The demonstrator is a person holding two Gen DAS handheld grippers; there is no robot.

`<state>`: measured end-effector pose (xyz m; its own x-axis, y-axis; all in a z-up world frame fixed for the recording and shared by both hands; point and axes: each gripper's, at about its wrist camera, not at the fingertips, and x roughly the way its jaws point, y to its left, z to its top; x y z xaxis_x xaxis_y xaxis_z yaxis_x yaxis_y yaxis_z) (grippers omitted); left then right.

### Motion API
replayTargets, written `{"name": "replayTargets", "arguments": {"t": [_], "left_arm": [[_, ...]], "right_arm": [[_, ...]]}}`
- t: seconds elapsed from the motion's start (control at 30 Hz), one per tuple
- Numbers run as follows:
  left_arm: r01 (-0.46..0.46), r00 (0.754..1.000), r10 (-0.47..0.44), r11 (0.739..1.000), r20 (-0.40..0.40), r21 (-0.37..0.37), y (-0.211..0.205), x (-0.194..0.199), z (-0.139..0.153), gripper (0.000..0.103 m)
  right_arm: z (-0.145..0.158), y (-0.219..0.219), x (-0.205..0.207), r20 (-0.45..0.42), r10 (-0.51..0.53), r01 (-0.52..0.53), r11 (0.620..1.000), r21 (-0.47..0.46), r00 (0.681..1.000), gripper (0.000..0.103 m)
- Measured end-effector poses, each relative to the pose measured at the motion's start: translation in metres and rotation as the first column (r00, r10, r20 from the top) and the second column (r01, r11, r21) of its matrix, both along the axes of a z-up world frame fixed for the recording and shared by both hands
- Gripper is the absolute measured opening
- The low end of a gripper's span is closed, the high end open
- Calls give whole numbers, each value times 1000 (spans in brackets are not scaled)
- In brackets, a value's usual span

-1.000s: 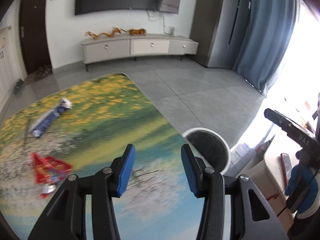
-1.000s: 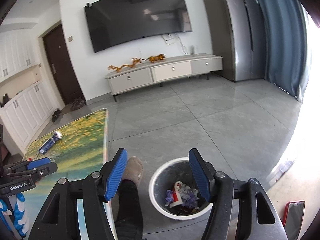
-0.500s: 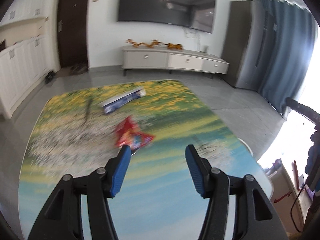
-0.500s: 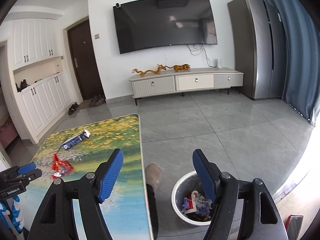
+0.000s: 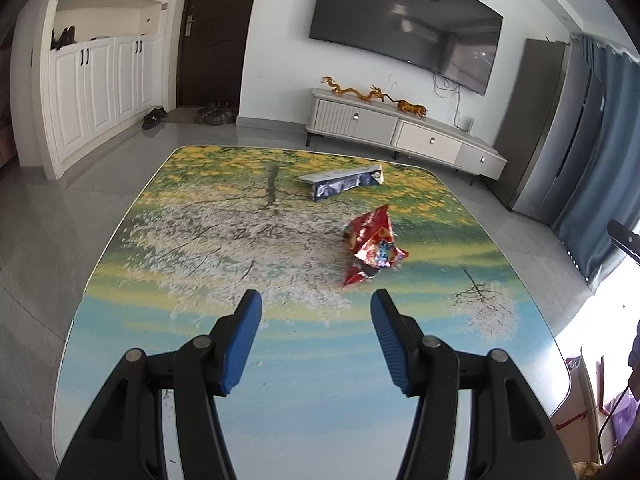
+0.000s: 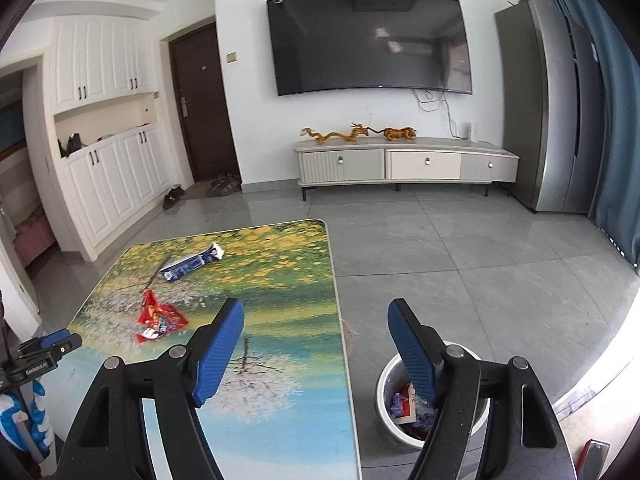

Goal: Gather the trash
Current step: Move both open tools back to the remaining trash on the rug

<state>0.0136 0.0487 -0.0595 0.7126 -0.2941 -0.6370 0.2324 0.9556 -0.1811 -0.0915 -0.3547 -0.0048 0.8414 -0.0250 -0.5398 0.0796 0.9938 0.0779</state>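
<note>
- Left wrist view: the left hand-held gripper [image 5: 316,328] hangs over the near, blue-green part of the surface [image 5: 168,248], its blue pads apart with nothing between them.
- A crumpled red snack wrapper [image 5: 372,246] lies on the surface just beyond the right pad, clear of both fingers.
- Farther back, near the far edge, a blue-and-white carton [image 5: 344,184] lies on its side, apart from the wrapper.
- At the right edge of this view a black part, probably the other hand-held gripper, pokes in; too little shows to say more.
- Behind the surface stand a low TV cabinet [image 5: 400,128] with gold figurines and a wall-mounted television [image 5: 404,24].
- Right wrist view: the right hand-held gripper [image 6: 316,332] is held over the surface's right edge and the grey floor [image 6: 460,264]; its jaws are opening and hold nothing.
- The waste bin [image 6: 386,380] stands on the floor just beside the surface, partly hidden by the right finger; trash already lies inside it.
- The red snack wrapper [image 6: 160,318] and the blue-and-white carton [image 6: 192,262] lie on the surface to the left, well apart from this gripper.
- The left hand-held gripper [image 6: 44,346] shows at the lower left edge.
</note>
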Motion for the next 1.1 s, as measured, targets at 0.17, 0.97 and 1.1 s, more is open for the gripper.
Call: {"name": "replayTargets", "arguments": {"t": [0.17, 0.97, 1.1], "left_arm": [[-24, 1000, 24, 999, -9, -27, 16, 0, -5, 55], [-64, 996, 60, 997, -62, -52, 28, 8, -11, 55], [-89, 994, 86, 995, -68, -45, 28, 16, -9, 55]], "right_arm": [[7, 18, 1, -1, 26, -26, 999, -20, 1000, 74], [2, 39, 18, -37, 129, -129, 992, 1, 991, 80], [-2, 35, 26, -40, 150, -149, 989, 20, 988, 82]]}}
